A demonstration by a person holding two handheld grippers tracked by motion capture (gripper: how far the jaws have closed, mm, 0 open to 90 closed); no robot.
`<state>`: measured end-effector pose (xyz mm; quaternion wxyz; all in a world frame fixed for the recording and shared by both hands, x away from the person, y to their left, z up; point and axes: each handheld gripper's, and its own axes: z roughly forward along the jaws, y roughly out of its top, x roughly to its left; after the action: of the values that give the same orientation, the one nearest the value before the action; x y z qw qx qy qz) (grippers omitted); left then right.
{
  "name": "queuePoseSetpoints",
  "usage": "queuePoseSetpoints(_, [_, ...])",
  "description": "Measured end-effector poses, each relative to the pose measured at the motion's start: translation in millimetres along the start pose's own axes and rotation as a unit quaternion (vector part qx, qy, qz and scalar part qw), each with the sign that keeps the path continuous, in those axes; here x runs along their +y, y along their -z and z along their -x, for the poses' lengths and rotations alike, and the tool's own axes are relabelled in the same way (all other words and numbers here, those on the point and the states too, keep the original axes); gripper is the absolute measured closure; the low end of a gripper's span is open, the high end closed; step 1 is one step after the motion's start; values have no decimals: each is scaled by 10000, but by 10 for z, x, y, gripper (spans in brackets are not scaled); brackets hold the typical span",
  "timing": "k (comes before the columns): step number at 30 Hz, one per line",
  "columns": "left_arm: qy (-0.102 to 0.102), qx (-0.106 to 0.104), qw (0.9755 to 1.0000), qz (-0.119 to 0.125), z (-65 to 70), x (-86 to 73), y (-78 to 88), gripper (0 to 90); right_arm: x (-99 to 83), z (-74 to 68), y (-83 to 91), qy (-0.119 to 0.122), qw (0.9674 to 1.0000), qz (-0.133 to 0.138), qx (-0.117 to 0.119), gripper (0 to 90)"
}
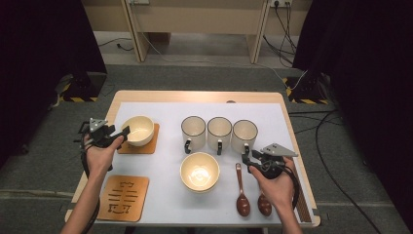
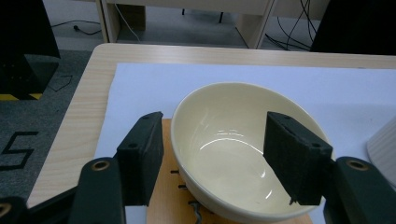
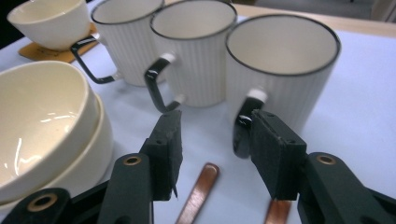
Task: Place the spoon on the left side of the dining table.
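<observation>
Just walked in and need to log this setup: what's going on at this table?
A person works a gripper in each hand over tableware. The left gripper has open jaws straddling the rim of a cream bowl that sits on a wooden coaster; the pads are not pressing on it. The right gripper is open at the handle of the nearest of three mugs, gripping nothing yet. Stacked bowls, two spoons and a second coaster wait on the mat.
</observation>
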<state>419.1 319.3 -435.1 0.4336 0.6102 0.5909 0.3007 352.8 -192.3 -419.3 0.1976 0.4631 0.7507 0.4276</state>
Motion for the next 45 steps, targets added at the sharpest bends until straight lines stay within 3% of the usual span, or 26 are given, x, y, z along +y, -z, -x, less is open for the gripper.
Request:
queuePoseSetpoints(7, [-63,-47,9999,122,45,-83,76,364,-79,108,51,-212,9987,-408,-199,567])
queuePoseSetpoints(12, [-80,-111,9999,95,63,-86,83,360,-156,241,23,-339,9942,-969,-319,581])
queuePoseSetpoints(21, [-103,-35,9999,120,53,-118,107,359,-227,363,-89,-642,9813,-1780,-354,637])
queuePoseSetpoints(31, [-75,-184,9997,154,102,-97,133,357,-254,392,-216,-964,9621,-2531,-315,690])
queuePoseSetpoints(36, [-106,-212,9996,149,121,-90,135,357,-240,386,-262,-1070,9569,-2683,-302,703])
queuePoseSetpoints(38, [-98,-212,9996,150,121,-95,133,357,-224,375,-276,-1176,9534,-2755,-362,717])
queuePoseSetpoints(39, [-98,-213,9996,145,118,-98,131,357,-222,380,-279,-1131,9533,-2775,-384,722])
queuePoseSetpoints(45, [-105,-211,9996,137,116,-100,136,359,-176,326,-328,-1380,9428,-2942,-747,762])
